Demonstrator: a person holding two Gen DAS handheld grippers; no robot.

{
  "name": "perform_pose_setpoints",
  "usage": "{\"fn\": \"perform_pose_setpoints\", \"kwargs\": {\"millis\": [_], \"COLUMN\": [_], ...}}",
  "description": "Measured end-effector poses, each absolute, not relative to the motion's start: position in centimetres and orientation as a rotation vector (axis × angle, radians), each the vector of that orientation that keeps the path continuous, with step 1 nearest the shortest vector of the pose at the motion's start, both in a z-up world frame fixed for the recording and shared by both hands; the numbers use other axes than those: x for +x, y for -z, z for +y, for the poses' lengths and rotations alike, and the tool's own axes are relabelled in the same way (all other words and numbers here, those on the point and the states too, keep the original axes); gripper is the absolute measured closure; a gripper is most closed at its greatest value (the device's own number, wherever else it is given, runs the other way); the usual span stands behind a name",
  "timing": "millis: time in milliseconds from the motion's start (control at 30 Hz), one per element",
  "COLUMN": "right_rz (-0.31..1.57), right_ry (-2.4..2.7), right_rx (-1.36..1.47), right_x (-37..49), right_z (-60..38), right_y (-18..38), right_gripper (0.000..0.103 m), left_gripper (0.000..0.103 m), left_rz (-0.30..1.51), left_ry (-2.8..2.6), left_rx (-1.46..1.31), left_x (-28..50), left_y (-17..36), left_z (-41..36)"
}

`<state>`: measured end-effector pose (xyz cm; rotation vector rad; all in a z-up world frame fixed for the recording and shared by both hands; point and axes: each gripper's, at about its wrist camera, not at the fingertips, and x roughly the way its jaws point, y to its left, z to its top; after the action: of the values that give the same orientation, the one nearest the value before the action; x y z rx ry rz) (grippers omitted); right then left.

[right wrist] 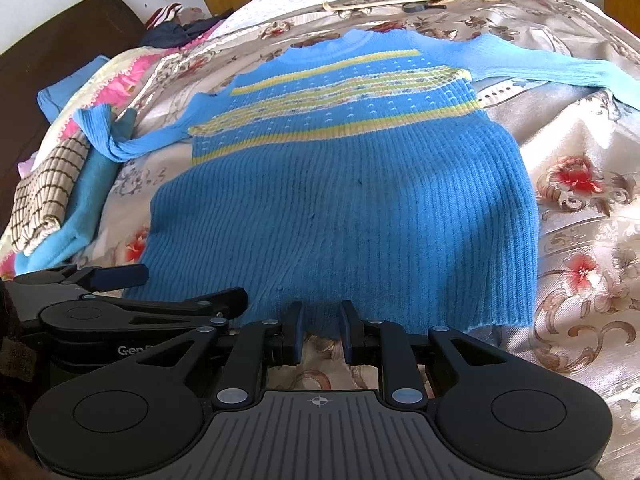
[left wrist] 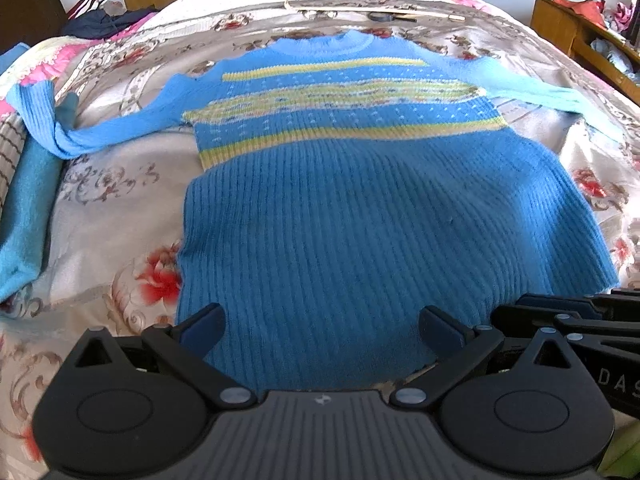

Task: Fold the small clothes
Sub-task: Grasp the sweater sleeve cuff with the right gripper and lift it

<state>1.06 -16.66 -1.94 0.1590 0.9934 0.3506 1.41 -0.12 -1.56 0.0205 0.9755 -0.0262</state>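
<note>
A small blue knit sweater (left wrist: 340, 208) with yellow-green stripes lies flat and face up on the floral bedspread (left wrist: 112, 208), sleeves spread to both sides, hem toward me. It also fills the right wrist view (right wrist: 340, 208). My left gripper (left wrist: 322, 330) is open wide over the sweater's hem, holding nothing. My right gripper (right wrist: 322, 330) has its jaws narrowly apart at the hem's lower edge; the hem sits at the fingertips, and no cloth is pinched between them. The right gripper also shows in the left wrist view (left wrist: 568, 312), and the left in the right wrist view (right wrist: 120, 280).
A pile of folded clothes, a checked piece (right wrist: 44, 196) on a light blue one (right wrist: 80, 208), lies on the left of the bed. A long wooden stick (left wrist: 372, 10) and a dark tool lie at the far edge. Dark clothes (left wrist: 108, 20) sit at the far left. A wooden cabinet (left wrist: 580, 36) stands right.
</note>
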Motion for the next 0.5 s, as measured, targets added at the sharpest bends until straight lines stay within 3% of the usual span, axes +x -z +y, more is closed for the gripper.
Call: {"fn": "perform_pose_setpoints", "kwargs": {"millis": [267,500], "right_rz": [0.919,0.816], "right_ry": [-0.273,-0.061], "right_rx": [0.264,0.450], "right_x": [3.0,8.3], "right_z": [-20.7,-29.8], "right_y": [0.2,0.0], "right_gripper": [0.083,0.082], "left_gripper": [0.000,0.000], "left_rz": [0.911,0.853], "left_ry": [0.076,0.172], "left_rx": [0.025,0.057], "left_x": [3.9,8.6], "left_y": [-0.6,-2.1], "left_z": [-1.2,-5.1]}}
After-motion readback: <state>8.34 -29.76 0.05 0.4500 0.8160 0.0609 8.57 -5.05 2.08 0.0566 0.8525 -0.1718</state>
